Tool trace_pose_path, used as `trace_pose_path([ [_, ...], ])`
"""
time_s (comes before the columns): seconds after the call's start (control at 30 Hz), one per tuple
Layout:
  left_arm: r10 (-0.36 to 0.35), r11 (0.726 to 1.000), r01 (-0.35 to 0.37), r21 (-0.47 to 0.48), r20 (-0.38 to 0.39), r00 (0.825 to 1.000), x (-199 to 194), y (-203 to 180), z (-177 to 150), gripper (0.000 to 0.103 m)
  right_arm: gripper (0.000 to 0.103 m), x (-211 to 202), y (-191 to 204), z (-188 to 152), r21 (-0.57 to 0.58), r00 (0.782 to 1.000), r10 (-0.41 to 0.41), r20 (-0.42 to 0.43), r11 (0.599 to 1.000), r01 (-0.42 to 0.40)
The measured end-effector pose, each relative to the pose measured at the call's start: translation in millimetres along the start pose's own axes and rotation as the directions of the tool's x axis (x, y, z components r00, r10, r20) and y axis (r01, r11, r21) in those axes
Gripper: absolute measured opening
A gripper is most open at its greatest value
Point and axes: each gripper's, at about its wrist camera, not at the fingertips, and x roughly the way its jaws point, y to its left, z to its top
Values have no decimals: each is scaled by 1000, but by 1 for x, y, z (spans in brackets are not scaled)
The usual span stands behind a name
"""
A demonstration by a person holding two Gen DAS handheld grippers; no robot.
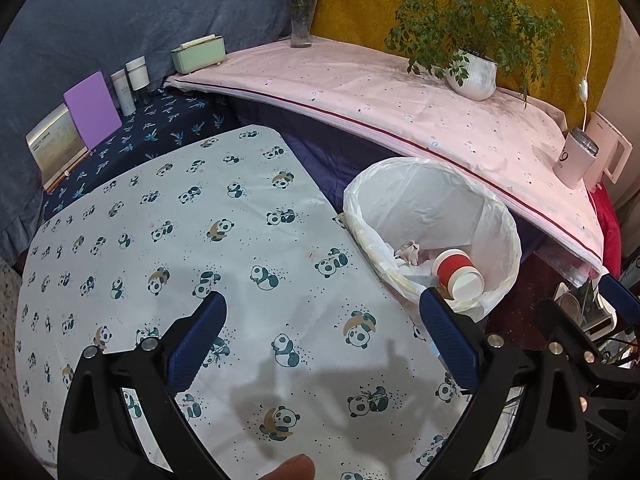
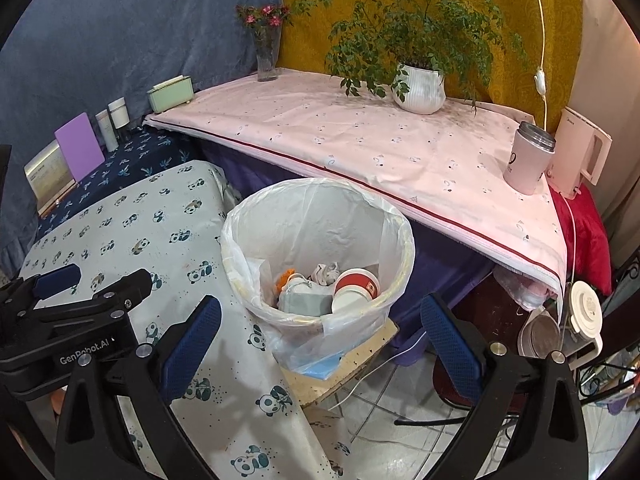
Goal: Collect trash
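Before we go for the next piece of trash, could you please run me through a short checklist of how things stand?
1. Right gripper open, nothing between its jaws: ok.
2. Left gripper open and empty over the panda tablecloth: ok.
3. Red and white paper cup lying inside the lined trash bin, with crumpled paper and other scraps: ok.
4. Bin upright, liner folded over the rim: ok.
5. Trash left on the panda tablecloth: none in either view, though the grippers hide part of it: cannot tell.
6. Vacuum mug, kettle and potted plant on the pink cloth look like belongings, not trash: ok.
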Motion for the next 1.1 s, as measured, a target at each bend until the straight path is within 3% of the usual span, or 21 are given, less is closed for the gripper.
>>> trace_pose_path([
  [1.1,47,999,-47,-19,-10,999,0,1,-5,93,96,6,1,-6,-29,1000,-7,-11,1000,6],
])
